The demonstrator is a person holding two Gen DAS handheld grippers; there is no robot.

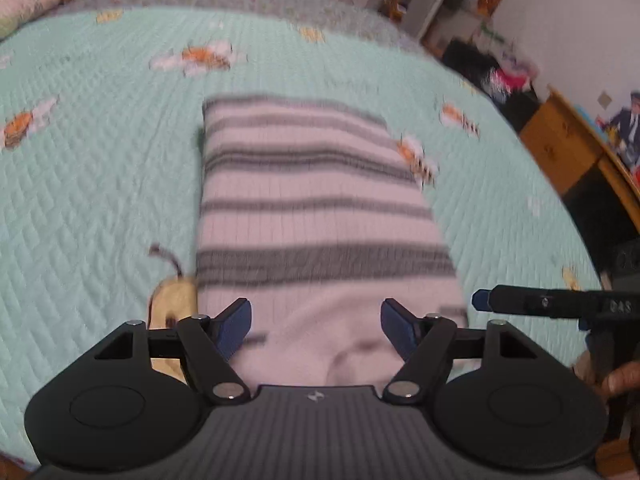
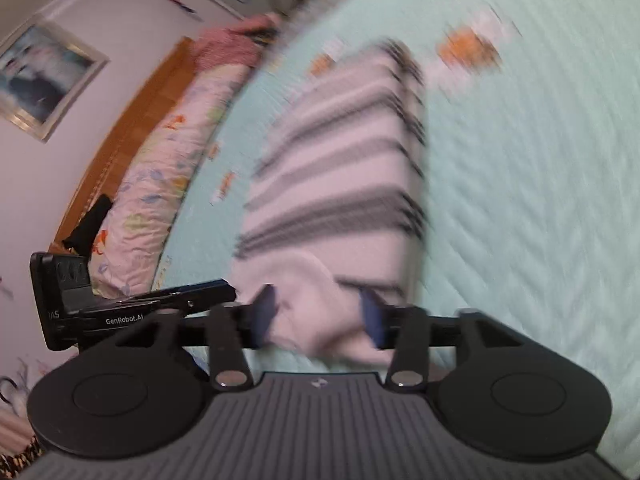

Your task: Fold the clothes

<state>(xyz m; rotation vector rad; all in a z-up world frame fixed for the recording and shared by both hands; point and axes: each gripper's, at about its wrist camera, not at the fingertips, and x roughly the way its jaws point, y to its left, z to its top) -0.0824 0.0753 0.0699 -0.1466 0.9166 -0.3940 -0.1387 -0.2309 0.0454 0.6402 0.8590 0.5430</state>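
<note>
The left gripper (image 1: 316, 322) hangs low over the near end of the bed with its two blue-padded fingers (image 1: 236, 326) spread wide apart, nothing between them but the cloth lying below. Just past the pads lies the striped garment (image 1: 316, 200), a pale pink knit with grey bands running across it, folded into a long narrow strip that stretches away from the gripper toward the far side. Its near end is plain pink and slightly rumpled.

The right gripper (image 2: 316, 314) sits at the same near end, seen in its own view with its blue fingers (image 2: 264, 312) also parted, one on each side of a raised fold of pink cloth; the picture is too blurred to tell whether the pads touch it. In the left view this gripper's black body (image 1: 548, 304) comes in from the right edge, just beside the garment's near right corner, with part of a hand (image 1: 622, 380) behind it.

The garment rests on a mint-green quilt (image 1: 100, 184) printed with bees and flowers. A pear-shaped print (image 1: 174, 304) shows at the garment's near left edge. Beyond the quilt, to the far left, lies a pink floral pillow (image 2: 160, 184) against a wooden headboard (image 2: 132, 120). A wooden desk (image 1: 568, 148) stands off to the right.
</note>
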